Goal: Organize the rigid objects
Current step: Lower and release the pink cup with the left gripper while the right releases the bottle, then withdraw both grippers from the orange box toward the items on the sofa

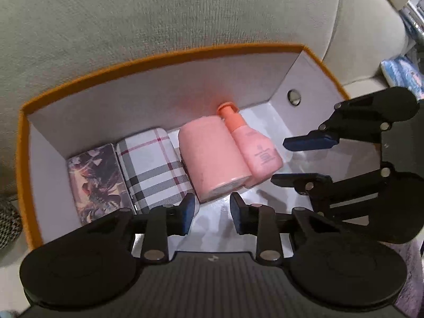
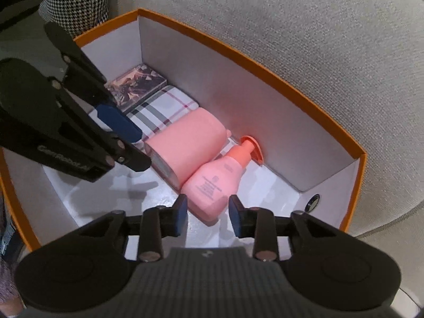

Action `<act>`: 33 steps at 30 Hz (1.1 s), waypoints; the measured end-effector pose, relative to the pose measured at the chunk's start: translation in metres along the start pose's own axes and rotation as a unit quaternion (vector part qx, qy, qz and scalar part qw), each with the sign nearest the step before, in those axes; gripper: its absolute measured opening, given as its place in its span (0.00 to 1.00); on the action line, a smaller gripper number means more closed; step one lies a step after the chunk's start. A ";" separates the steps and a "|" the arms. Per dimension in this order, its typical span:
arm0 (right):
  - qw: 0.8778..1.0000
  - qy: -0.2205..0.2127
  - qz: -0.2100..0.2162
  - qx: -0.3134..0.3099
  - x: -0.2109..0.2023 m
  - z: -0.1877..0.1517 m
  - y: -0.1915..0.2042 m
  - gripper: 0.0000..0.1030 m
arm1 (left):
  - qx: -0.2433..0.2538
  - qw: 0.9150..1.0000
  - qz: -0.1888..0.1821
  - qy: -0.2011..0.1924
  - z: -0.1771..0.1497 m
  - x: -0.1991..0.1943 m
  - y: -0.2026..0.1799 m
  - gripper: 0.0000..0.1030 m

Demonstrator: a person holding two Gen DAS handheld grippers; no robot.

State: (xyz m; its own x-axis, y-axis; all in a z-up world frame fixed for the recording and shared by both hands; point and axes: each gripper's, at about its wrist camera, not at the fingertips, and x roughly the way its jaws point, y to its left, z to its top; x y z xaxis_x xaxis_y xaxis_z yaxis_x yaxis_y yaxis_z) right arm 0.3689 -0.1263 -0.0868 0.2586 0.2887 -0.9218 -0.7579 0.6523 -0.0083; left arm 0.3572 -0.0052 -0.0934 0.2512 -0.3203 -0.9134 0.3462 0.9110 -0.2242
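From the left wrist view, the box (image 1: 164,55) with the orange rim sits on a grey cushion (image 1: 159,13). Four things lie in a neat row along its back wall: a picture case (image 1: 95,180), a checked case (image 1: 156,169), a fat pink jar (image 1: 212,156) and a pink pump bottle (image 1: 259,151). I think they are packed side by side, touching, so they take up less room and do not roll. The left gripper (image 1: 210,213) hangs over the near end of the jar with its fingers a little apart and nothing between them. The right gripper (image 1: 299,160) reaches in from the right, also a little apart and empty. The near wall of the box is hidden behind the left gripper, and the picture on the first case is too blurry to read.

From the right wrist view, the right gripper (image 2: 208,216) sits just above the bottom of the pump bottle (image 2: 214,185), fingers apart, not squeezing it. The bottle leans against the jar (image 2: 185,143), its pump top touching the back wall. The left gripper (image 2: 132,145) covers part of the checked case (image 2: 164,108) and picture case (image 2: 135,84). Small writing on the bottle cannot be read. A round metal ring (image 2: 312,202) shows on the end wall.
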 end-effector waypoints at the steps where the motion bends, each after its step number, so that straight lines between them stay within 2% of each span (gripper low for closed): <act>1: 1.000 -0.004 -0.002 0.004 -0.004 0.000 0.001 0.35 | -0.001 1.000 -0.002 -0.012 -0.002 -0.007 -0.001 0.35; 5: 0.999 -0.037 -0.011 0.026 -0.027 -0.003 0.010 0.40 | -0.001 0.998 -0.011 -0.069 -0.015 -0.046 -0.013 0.35; 11: 0.991 -0.104 -0.013 0.081 -0.068 -0.022 0.031 0.44 | -0.012 0.989 -0.016 -0.148 -0.051 -0.097 -0.033 0.35; 16: 0.979 -0.148 -0.014 0.137 -0.093 -0.053 0.048 0.44 | -0.028 0.982 -0.020 -0.184 -0.085 -0.116 -0.055 0.35; 20: 0.970 -0.161 -0.013 0.184 -0.107 -0.084 0.063 0.44 | -0.039 0.980 -0.018 -0.192 -0.114 -0.122 -0.068 0.35; 23: 0.965 -0.169 -0.033 0.196 -0.118 -0.107 0.076 0.44 | -0.053 0.980 -0.025 -0.188 -0.134 -0.118 -0.077 0.35; 26: 0.956 -0.189 -0.064 0.216 -0.132 -0.134 0.088 0.44 | -0.057 0.983 -0.020 -0.174 -0.152 -0.110 -0.086 0.35; 31: 0.952 -0.147 -0.071 0.258 -0.135 -0.177 0.095 0.46 | -0.064 0.986 -0.031 -0.149 -0.177 -0.092 -0.101 0.35; 33: 0.951 -0.119 -0.080 0.273 -0.131 -0.193 0.097 0.54 | -0.062 0.988 -0.033 -0.136 -0.183 -0.083 -0.107 0.35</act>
State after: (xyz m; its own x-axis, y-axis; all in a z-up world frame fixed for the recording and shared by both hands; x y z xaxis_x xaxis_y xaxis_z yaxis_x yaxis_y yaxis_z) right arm 0.1457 -0.2357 -0.0416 0.5222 0.2641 -0.8109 -0.2899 0.9492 0.1224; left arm 0.1335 -0.0288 -0.0557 0.4716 -0.4220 -0.7743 0.2598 0.9056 -0.3354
